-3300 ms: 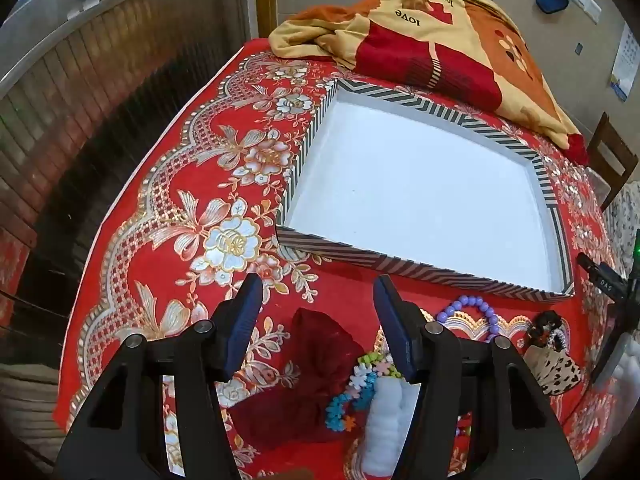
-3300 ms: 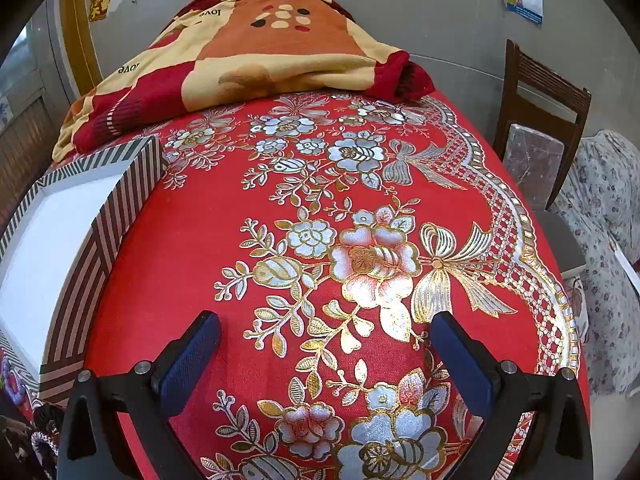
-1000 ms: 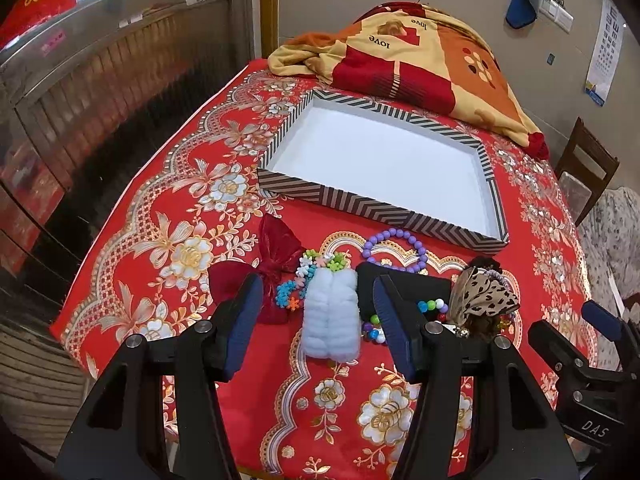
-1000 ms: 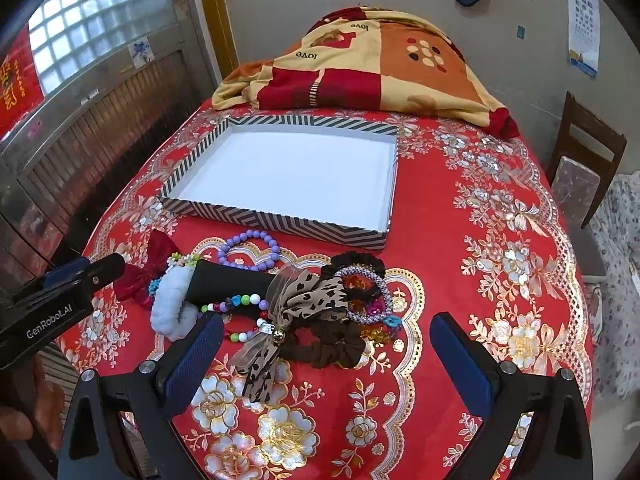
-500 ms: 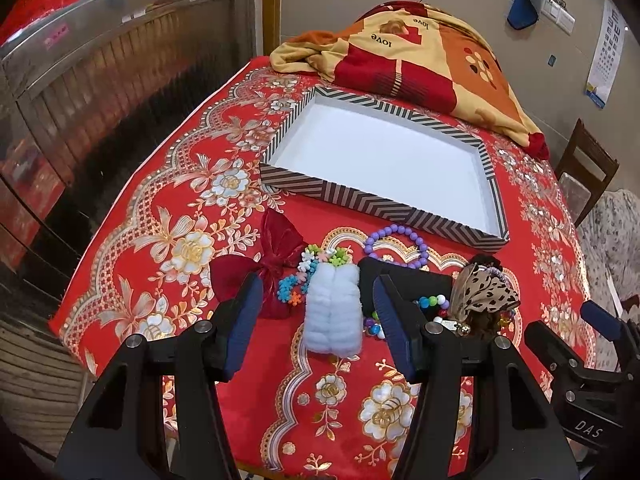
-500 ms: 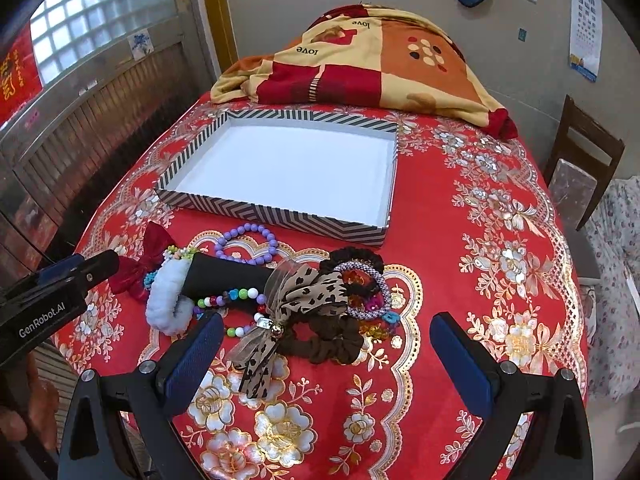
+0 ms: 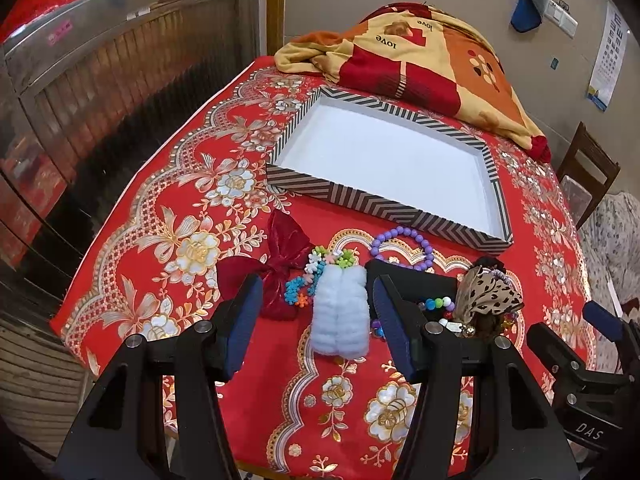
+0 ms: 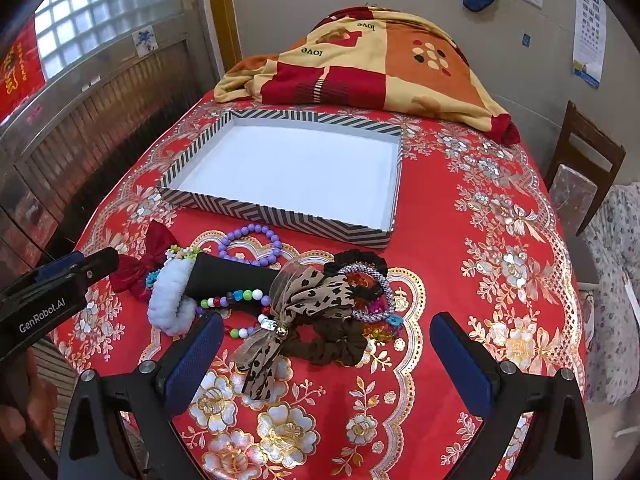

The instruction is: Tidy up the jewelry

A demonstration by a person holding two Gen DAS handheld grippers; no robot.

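A pile of jewellery lies on the red flowered tablecloth in front of a shallow striped tray (image 7: 376, 200) (image 8: 280, 216) with a bare white floor. In the pile are a red bow (image 7: 276, 268), a flower-bead bracelet (image 7: 316, 270), a white fluffy scrunchie (image 7: 340, 312) (image 8: 168, 300), a purple bead bracelet (image 7: 400, 234) (image 8: 248, 236), a black roll (image 8: 232, 276), a leopard-print bow (image 8: 316, 292) and a brown scrunchie (image 8: 332, 344). My left gripper (image 7: 316, 280) hangs open above the white scrunchie. Over the leopard bow my right gripper (image 8: 326, 320) stands wide open. Neither holds anything.
A red and yellow blanket (image 7: 420, 52) is heaped at the table's far end. At the right stands a wooden chair (image 8: 580, 168), and a metal shutter (image 7: 100, 100) runs along the left. A hand (image 8: 24, 412) holds the left gripper. The table's near edge is close below both grippers.
Since the oldest frames both grippers have drawn back and up from the table, so the whole pile and tray show. Over the last second nothing has moved.
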